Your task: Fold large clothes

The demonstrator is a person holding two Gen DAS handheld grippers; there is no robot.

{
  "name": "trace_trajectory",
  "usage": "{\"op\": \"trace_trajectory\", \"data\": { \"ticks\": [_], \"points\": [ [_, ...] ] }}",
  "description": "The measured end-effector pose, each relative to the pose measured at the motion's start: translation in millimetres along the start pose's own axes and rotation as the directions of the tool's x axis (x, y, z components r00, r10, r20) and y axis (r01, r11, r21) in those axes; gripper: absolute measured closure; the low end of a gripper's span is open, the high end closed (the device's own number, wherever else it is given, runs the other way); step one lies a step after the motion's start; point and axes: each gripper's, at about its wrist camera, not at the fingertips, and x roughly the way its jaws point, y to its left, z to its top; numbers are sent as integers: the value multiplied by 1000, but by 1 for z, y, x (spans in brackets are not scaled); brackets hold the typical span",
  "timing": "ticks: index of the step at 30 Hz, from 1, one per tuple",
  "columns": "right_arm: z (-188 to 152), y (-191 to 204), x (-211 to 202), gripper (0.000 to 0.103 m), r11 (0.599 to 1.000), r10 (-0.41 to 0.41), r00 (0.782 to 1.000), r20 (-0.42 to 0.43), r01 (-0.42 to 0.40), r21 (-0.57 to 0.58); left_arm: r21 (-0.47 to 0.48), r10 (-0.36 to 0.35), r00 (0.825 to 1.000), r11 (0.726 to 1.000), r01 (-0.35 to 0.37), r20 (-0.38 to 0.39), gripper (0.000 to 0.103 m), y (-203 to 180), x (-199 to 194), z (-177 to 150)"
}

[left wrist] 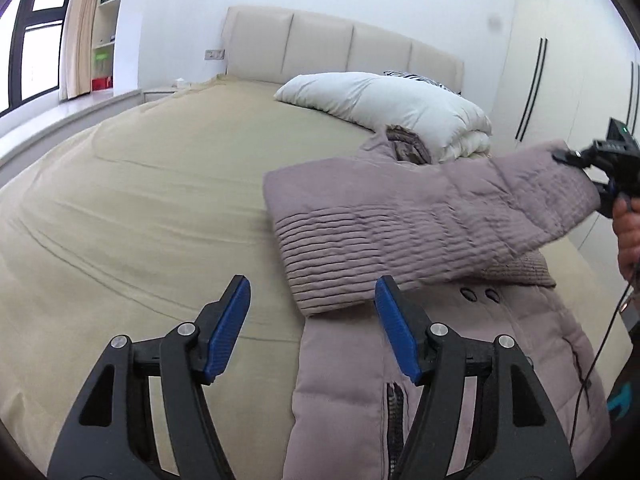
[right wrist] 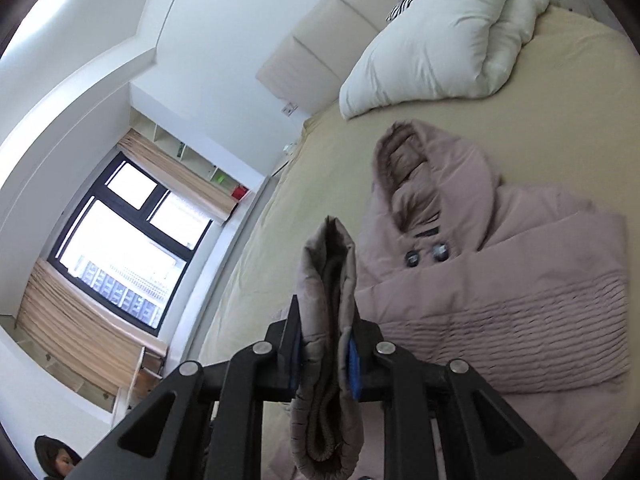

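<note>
Folding the second sleeve across the chest is judged to be the step in hand. A mauve padded coat [left wrist: 400,360] is spread front-up on the bed [left wrist: 140,200], its hood [right wrist: 420,168] toward the white duvet [left wrist: 392,100] near the headboard. One sleeve [left wrist: 340,248] is already laid across the chest, its cuff end resting near the coat's edge. The other sleeve's cuff [right wrist: 328,320] is clamped between the pads of the right gripper [right wrist: 326,344], which is closed on it and held above the coat. The left gripper [left wrist: 312,320] is held open over the coat's lower front and the bedsheet, with nothing between its jaws.

To do the step well, the cuff should be carried level across the chest so that the sleeve is laid flat over the first one, without dragging the body sideways. The padded fabric is likely to spring back, so the crease at the shoulder could be pressed or steadied by the free gripper before the cuff is released. Release should be made low, with the sleeve fully supported.
</note>
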Motion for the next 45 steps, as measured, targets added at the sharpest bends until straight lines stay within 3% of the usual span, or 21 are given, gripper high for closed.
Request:
{"op": "trace_trajectory", "data": {
  "ticks": [3,9,14,17,21,27,31,34,38,42,45],
  "points": [
    [9,-38,-12,83,997,-81,996,30,80,6,-32,9,1000,999,-9,-20,39,9,18,17],
    [6,-126,-22,83,975,-173,983,68,161,153,-59,-6,999,998,3,-49,40,14,60,48],
    [2,-170,-19,83,956,-206,976,71,186,227,6,-3,998,1000,4,-66,43,-4,101,70],
    [3,-176,-20,83,951,-219,972,90,191,243,34,15,997,999,-12,-76,47,-13,121,80],
    [10,-179,-20,83,947,-232,968,98,201,250,-46,4,998,999,-7,-60,47,-5,128,86],
    [2,-208,1,82,914,-301,954,12,285,288,-56,-28,994,998,22,-110,47,-6,141,72],
    [-5,-210,-1,80,914,-302,953,25,282,292,37,-3,994,999,7,-105,47,-26,158,86],
    [-3,-202,0,78,912,-343,939,15,329,243,112,47,990,993,-32,-136,47,-38,187,94],
    [-2,-196,3,74,909,-380,925,20,369,195,174,101,965,983,-59,-240,46,-39,234,81],
    [-4,-194,7,70,905,-405,914,18,398,153,142,69,962,989,-32,-265,44,-30,245,74],
    [-3,-178,3,58,872,-481,877,25,475,119,146,60,966,989,-24,-250,44,-29,236,78]
  ]
}}
